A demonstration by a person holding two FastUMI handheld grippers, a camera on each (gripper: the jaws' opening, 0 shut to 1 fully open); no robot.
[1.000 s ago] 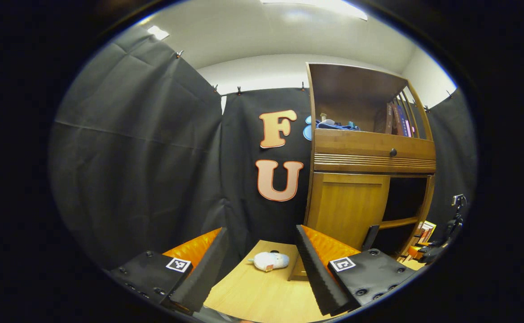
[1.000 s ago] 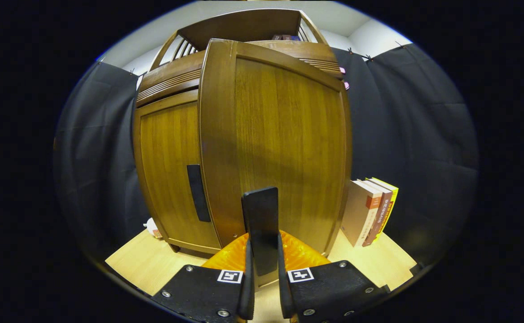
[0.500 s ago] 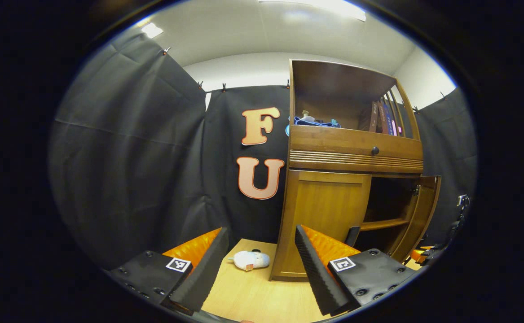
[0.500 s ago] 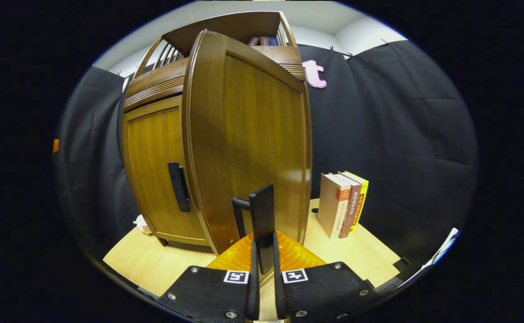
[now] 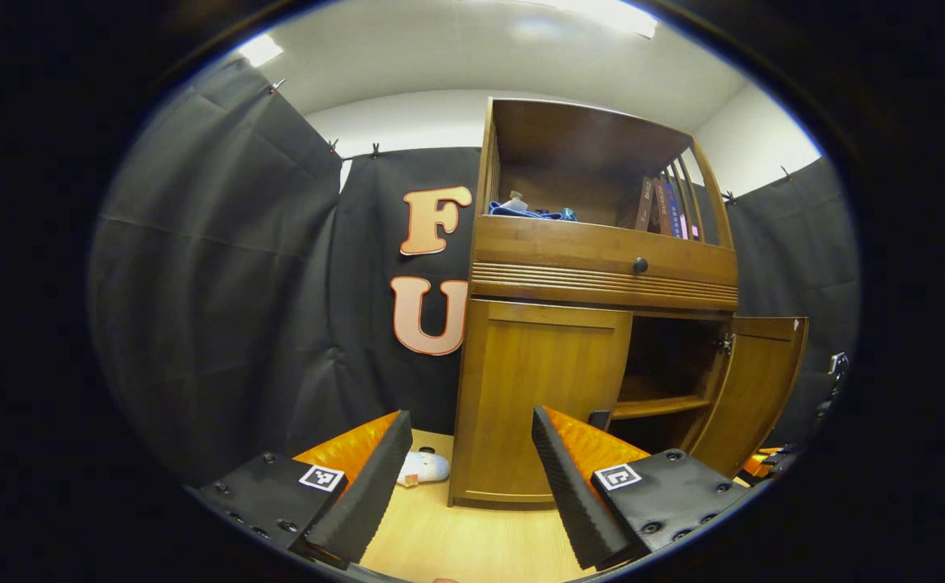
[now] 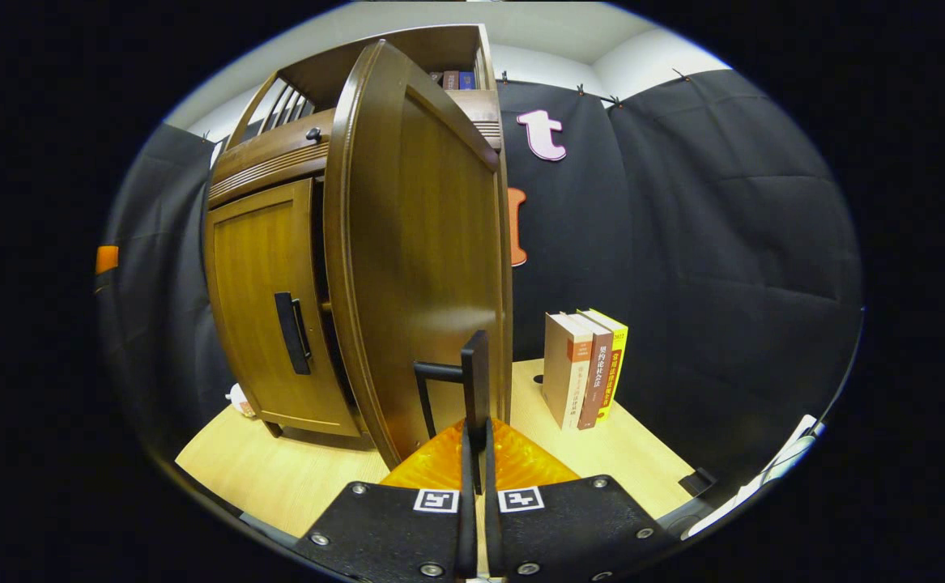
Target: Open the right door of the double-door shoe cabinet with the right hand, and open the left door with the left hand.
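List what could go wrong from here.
1. The right door swings toward the standing books; pulled further, it might knock them over.
2. The right hand-held gripper pinches only the handle's lower end and could slip off.
3. The left door is shut; the open left hand-held gripper hasn't reached it.

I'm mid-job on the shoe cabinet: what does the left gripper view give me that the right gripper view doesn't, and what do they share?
Left gripper view: the open left hand-held gripper off the cabinet, the opened compartment with its inner shelf, and the top shelf's blue items.

Right gripper view: the right hand-held gripper shut on the right door handle, the outer face of the swung-out right door, and three upright books on the table.

Both: the closed left door, the knobbed drawer, and the white object beside the cabinet's left foot.
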